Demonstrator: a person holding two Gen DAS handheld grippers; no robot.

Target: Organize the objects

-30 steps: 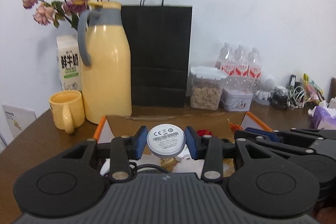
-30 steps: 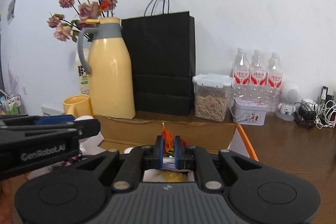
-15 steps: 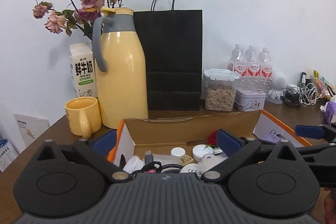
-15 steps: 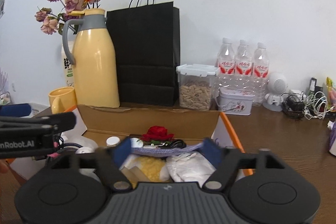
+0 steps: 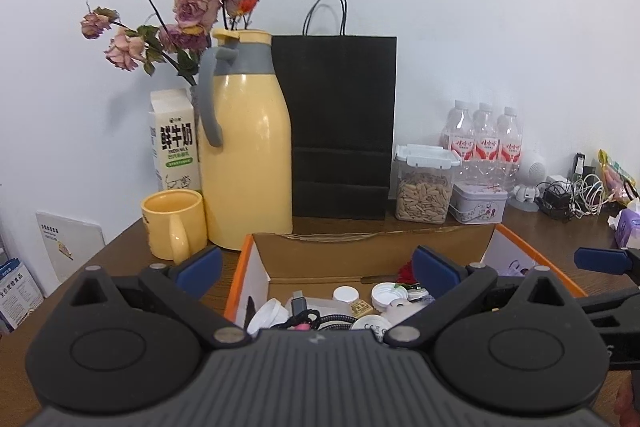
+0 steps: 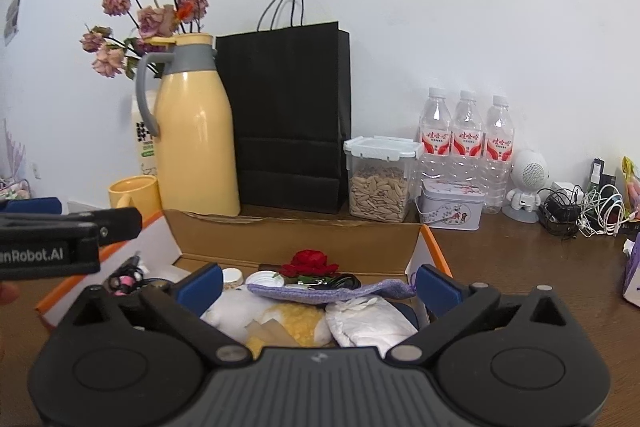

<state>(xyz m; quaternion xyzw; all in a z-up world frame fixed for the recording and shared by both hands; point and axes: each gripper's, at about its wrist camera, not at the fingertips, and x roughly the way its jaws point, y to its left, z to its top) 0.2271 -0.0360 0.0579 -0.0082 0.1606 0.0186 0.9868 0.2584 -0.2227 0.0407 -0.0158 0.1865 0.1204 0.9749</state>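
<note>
An open cardboard box (image 5: 372, 251) with orange edges lies below both grippers. My left gripper (image 5: 318, 269) hangs open over its left half with nothing between its blue pads. Under it lie a white round labelled disc (image 5: 370, 325), white caps (image 5: 345, 294) and a black cable (image 5: 320, 319). My right gripper (image 6: 318, 283) hovers over the right half of the box (image 6: 292, 239), its jaws opening and holding nothing. Below it lie a red rose (image 6: 308, 263), a purple knitted cloth (image 6: 332, 293) and a white pouch (image 6: 368, 321).
Behind the box stand a yellow thermos jug (image 5: 248, 147), a yellow mug (image 5: 174, 223), a milk carton (image 5: 174, 139), a black paper bag (image 5: 340, 123), a seed jar (image 5: 424, 187), a tin (image 5: 478, 203) and water bottles (image 5: 484, 143). Tangled cables (image 6: 580, 207) lie at the right.
The left gripper let go of the white disc, which now lies in the box. The right gripper released a small red-orange thing. Both opened wide and drew back a little.
</note>
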